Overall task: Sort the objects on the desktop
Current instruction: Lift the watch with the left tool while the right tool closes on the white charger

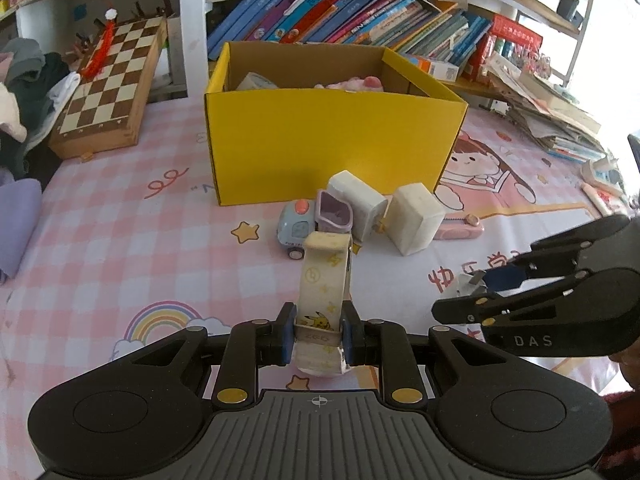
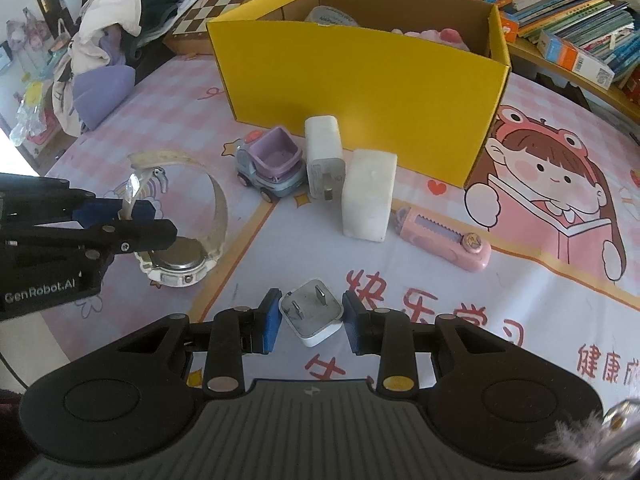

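The left gripper (image 1: 317, 339) pinches a watch (image 1: 325, 280) by its strap; the right gripper (image 2: 311, 326) is spread around a plug (image 2: 311, 315), near the yellow box (image 2: 360, 80).

Black left gripper (image 1: 316, 338) and right gripper (image 2: 311, 322), blue pads, brass-coloured pivot discs.

- Left black two-finger tool (image 1: 316, 338) with blue pads, held low, its jaws closed tight on a strap.
- Right black two-finger tool (image 2: 311, 322), jaws parted, hovering low.
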{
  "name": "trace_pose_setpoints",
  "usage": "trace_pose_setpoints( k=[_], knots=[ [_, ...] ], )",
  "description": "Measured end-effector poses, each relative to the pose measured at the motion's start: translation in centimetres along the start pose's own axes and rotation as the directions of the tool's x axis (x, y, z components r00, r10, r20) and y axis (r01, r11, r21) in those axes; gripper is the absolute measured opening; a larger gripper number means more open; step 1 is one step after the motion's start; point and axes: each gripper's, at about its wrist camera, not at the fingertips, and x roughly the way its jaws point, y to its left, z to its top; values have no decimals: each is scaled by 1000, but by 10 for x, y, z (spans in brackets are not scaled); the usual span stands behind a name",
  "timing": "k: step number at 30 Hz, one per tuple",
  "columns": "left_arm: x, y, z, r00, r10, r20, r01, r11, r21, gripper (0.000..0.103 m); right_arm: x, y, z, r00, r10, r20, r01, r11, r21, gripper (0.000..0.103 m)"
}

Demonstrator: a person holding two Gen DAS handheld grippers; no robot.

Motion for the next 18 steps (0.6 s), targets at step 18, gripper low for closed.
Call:
trace_pose_setpoints(
  k=[18],
  knots=[
    [-25,7,-4,997,-56,60,58,998,-34,21,-28,5,-23,998,-56,35,54,996,68,31]
  ],
)
